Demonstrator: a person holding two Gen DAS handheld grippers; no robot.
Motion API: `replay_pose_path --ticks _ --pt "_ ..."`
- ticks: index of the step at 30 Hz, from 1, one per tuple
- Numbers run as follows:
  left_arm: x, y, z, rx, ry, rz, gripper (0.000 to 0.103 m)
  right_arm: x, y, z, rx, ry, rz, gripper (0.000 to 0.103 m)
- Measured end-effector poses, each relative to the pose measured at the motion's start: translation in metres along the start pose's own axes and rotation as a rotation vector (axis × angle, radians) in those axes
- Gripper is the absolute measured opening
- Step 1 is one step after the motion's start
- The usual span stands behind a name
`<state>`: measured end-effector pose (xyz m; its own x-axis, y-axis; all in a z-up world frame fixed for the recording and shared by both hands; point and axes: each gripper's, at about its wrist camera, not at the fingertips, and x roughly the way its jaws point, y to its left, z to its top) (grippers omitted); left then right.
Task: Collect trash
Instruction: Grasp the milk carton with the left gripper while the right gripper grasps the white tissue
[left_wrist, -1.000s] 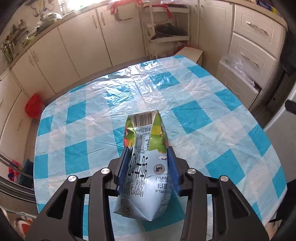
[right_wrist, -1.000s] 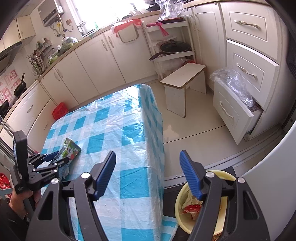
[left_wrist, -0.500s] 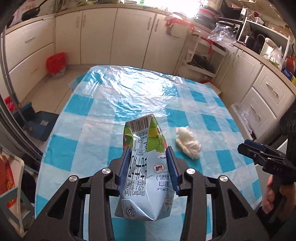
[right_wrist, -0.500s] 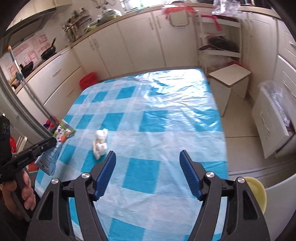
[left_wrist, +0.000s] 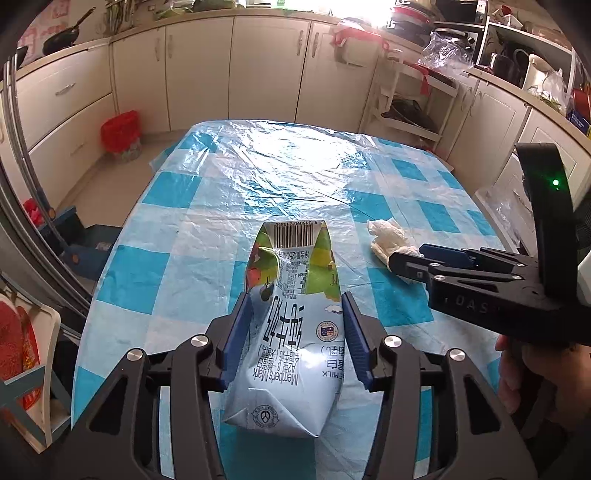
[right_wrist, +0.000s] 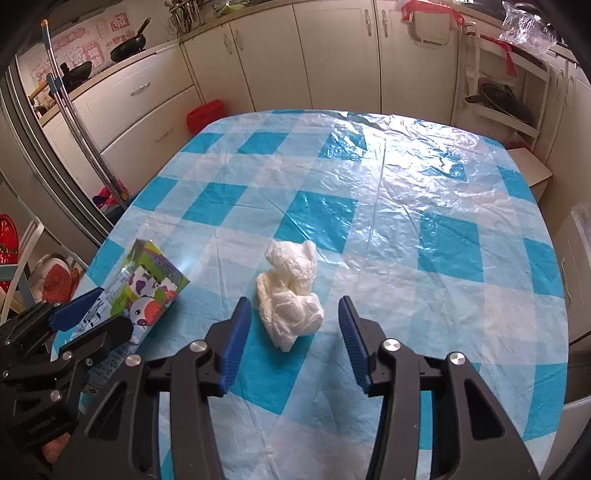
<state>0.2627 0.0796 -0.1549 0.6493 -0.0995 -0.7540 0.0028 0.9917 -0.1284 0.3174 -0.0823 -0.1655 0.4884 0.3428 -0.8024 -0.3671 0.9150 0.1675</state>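
Note:
A crumpled light-blue and green milk carton (left_wrist: 291, 332) sits between the blue pads of my left gripper (left_wrist: 295, 295), base toward the camera, low over the checked tablecloth (left_wrist: 277, 166). The jaws are opening, and the pads still touch the carton's sides. The right wrist view shows the carton (right_wrist: 147, 288) tilted in the left gripper (right_wrist: 110, 314) at the table's left edge. A crumpled white tissue (right_wrist: 288, 266) lies on the cloth, its near end between the fingers of my right gripper (right_wrist: 293, 301). Those jaws are closing, with a gap on each side. The left wrist view shows the right gripper (left_wrist: 408, 254) by the tissue (left_wrist: 386, 236).
The table (right_wrist: 406, 184) stands in a kitchen ringed by cream cabinets. A red bin (left_wrist: 120, 129) sits on the floor beyond the far left corner. A white shelf rack (left_wrist: 406, 103) and a low stool (right_wrist: 528, 170) stand past the far right side. A hand (left_wrist: 517, 369) holds the right gripper.
The right gripper swung from the table's right edge to the tissue, and its jaws narrowed. The left gripper turned and sank with the carton, and its pads stand slightly wider.

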Motion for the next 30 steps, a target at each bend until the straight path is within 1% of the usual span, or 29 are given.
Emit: replay_pose_path --ticks 1,3,5,6,8,11,13,14,16,18,21,26,30 --pt "0.000 0.000 -0.001 0.002 -0.001 0.001 0.048 0.003 0.000 0.000 -0.003 0.007 -0.002 0.042" --pt "0.000 0.000 -0.002 0.002 -0.006 0.001 0.048 0.004 -0.001 0.000 -0.005 0.007 -0.004 0.038" --pt "0.000 0.001 -0.003 -0.006 -0.010 -0.002 0.048 0.005 -0.002 0.001 -0.007 0.011 0.000 0.028" --pt "0.000 0.001 -0.003 -0.009 -0.013 -0.003 0.048 0.005 -0.003 0.001 -0.004 0.015 0.004 0.020" --pt "0.000 0.000 -0.003 -0.012 -0.016 -0.008 0.047 0.003 -0.003 0.002 -0.004 0.016 0.014 0.014" --pt "-0.003 -0.002 -0.005 -0.010 -0.033 -0.005 0.045 -0.006 -0.001 0.001 -0.024 -0.001 0.019 0.013" --pt "-0.007 -0.006 -0.004 -0.006 -0.050 0.000 0.040 -0.015 -0.001 -0.001 -0.034 -0.009 0.026 0.013" --pt "-0.009 -0.008 -0.004 0.002 -0.055 0.002 0.040 -0.021 -0.003 -0.003 -0.035 -0.014 0.029 0.013" --pt "-0.010 -0.013 -0.003 0.008 -0.051 -0.013 0.040 -0.031 -0.006 -0.006 -0.038 -0.024 0.034 0.013" --pt "-0.009 -0.018 -0.004 0.019 -0.052 -0.010 0.039 -0.042 -0.011 -0.009 -0.038 -0.036 0.034 0.013" --pt "-0.012 -0.021 -0.006 0.012 -0.056 -0.025 0.039 -0.055 -0.022 -0.014 -0.027 -0.047 0.027 0.013" --pt "-0.022 -0.022 -0.006 -0.003 -0.074 -0.044 0.039 -0.072 -0.040 -0.021 0.000 -0.060 0.011 0.013" --pt "-0.031 -0.028 -0.007 0.007 -0.086 -0.049 0.039 -0.085 -0.049 -0.028 0.014 -0.071 0.003 0.013"
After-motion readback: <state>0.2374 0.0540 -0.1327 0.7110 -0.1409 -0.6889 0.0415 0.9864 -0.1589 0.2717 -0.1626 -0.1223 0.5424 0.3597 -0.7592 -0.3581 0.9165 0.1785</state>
